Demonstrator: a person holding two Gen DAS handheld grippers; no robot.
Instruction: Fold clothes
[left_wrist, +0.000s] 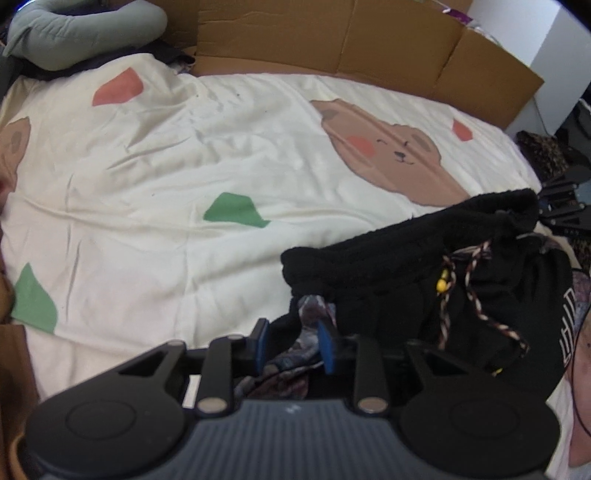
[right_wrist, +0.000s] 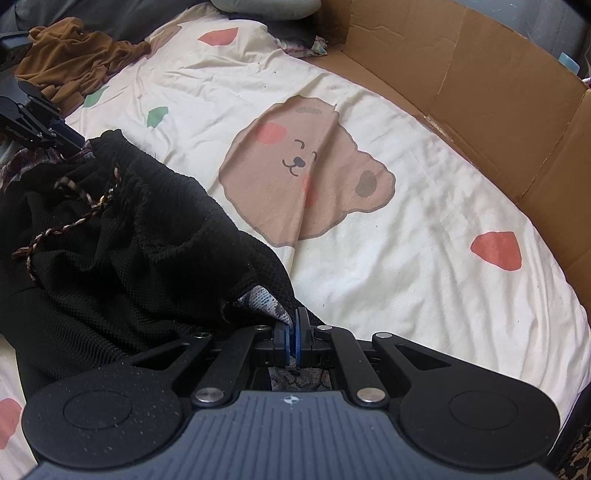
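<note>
A black knit garment (right_wrist: 110, 236) with a braided drawcord (left_wrist: 476, 291) lies bunched on the cream bear-print bedspread (left_wrist: 184, 155), filling the left half of the right wrist view and the lower right of the left wrist view. It looks like drawstring shorts or trousers, though I can't be sure which. A patterned grey-purple cloth (left_wrist: 310, 317) is tucked into or under it; whether that is a lining or a separate piece is hard to say. The right gripper (right_wrist: 295, 332) has its blue pads pressed together on a corner of fabric at the lower centre of its view, where the black edge and the patterned cloth meet. The left gripper (left_wrist: 291, 343), at the bottom centre of its own view, has its jaws partly apart, with the patterned cloth and a fold of the black fabric between them; the pads do not look to be squeezing anything, so I take it as not yet gripping. In the right wrist view it shows at the upper left edge, at the waistband end. My guess is that this is the opening step: taking two corners so the garment can be lifted and spread flat. The next move calls for the left jaws to close on the waistband edge, catching the same layers as the right, before both pull apart toward the open bedspread. A brown garment (right_wrist: 74, 55) waits crumpled at the upper left, and cardboard (right_wrist: 480, 81) lines the far side.
</note>
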